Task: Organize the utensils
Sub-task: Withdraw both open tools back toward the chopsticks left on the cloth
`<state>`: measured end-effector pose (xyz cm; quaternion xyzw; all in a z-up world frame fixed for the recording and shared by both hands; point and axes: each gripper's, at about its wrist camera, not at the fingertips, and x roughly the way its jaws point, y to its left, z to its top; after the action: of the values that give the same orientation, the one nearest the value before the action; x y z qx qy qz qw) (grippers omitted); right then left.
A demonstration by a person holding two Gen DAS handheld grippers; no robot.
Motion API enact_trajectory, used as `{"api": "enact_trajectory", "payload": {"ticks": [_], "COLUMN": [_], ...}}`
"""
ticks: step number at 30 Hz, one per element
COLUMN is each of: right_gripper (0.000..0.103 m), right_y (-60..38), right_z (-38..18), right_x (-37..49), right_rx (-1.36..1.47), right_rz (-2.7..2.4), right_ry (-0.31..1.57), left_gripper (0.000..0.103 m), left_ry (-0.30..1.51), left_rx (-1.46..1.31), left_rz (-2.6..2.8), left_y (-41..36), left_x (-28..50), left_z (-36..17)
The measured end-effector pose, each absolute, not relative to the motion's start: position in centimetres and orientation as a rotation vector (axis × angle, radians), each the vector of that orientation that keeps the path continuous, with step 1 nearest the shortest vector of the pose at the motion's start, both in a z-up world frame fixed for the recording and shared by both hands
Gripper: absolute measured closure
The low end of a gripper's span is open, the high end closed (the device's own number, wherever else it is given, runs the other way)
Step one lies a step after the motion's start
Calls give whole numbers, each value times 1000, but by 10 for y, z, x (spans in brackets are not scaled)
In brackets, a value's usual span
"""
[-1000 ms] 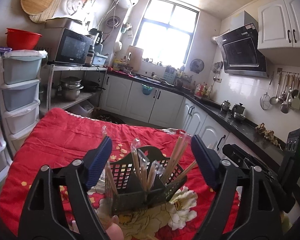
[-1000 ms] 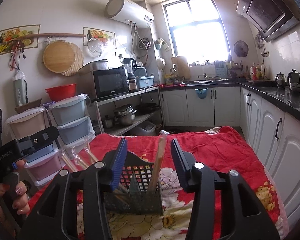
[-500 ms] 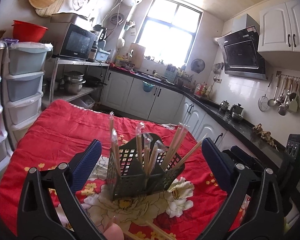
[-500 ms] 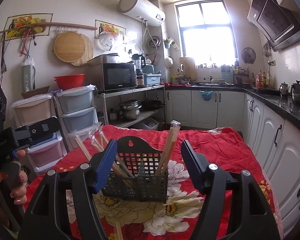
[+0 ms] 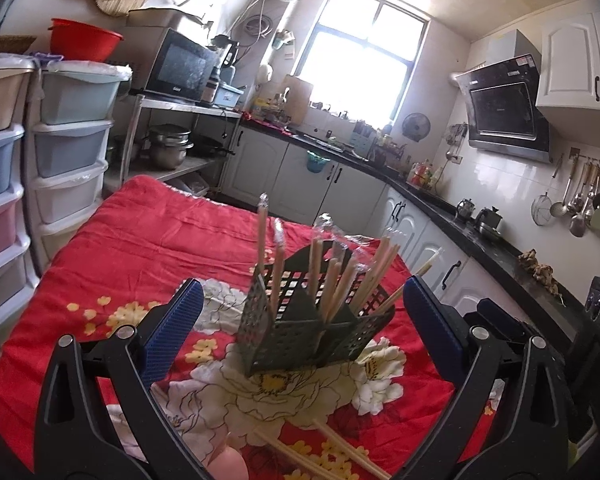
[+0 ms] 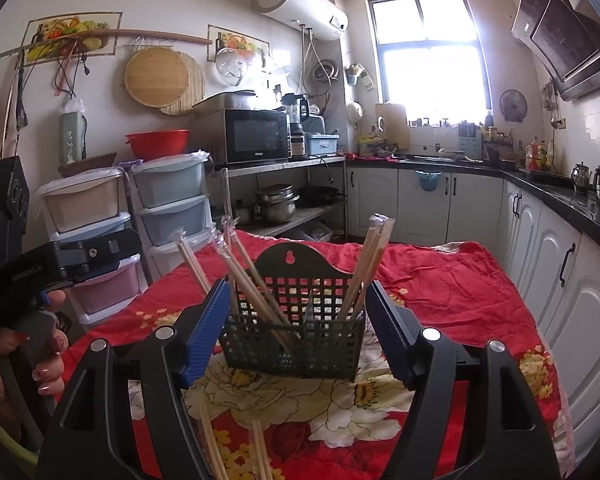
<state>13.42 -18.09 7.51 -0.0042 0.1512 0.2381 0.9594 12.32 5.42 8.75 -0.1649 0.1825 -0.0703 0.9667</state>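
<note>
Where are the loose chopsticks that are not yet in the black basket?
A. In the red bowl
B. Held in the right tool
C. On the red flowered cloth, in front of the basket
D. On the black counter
C: loose chopsticks lie on the cloth in front of the basket.

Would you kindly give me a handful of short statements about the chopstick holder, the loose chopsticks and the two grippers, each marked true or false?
1. The black holder stands upright on the flowered red cloth. True.
2. Wrapped chopsticks stand in the holder. True.
3. No chopsticks lie outside the holder. False: loose chopsticks lie on the cloth in front of it.
4. The left gripper is clamped on the holder. False: its jaws stand wide, clear of the holder.
5. The right gripper holds a pair of chopsticks. False: its jaws are opening and grip nothing; the holder sits beyond them.
</note>
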Motion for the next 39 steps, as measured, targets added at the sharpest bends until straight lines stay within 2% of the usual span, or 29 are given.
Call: {"api": "enact_trajectory", "payload": {"ticks": [39], "right_gripper": [35], "right_y": [-158], "right_z": [0], "right_x": [143], "right_rx": [-111], "right_rz": [560], "right_ry": [613], "left_gripper": [11], "left_ry": [684], "left_rx": [-350], "left_rz": [-104], "left_y": [69], "left_x": [123], "left_z": [-8]}}
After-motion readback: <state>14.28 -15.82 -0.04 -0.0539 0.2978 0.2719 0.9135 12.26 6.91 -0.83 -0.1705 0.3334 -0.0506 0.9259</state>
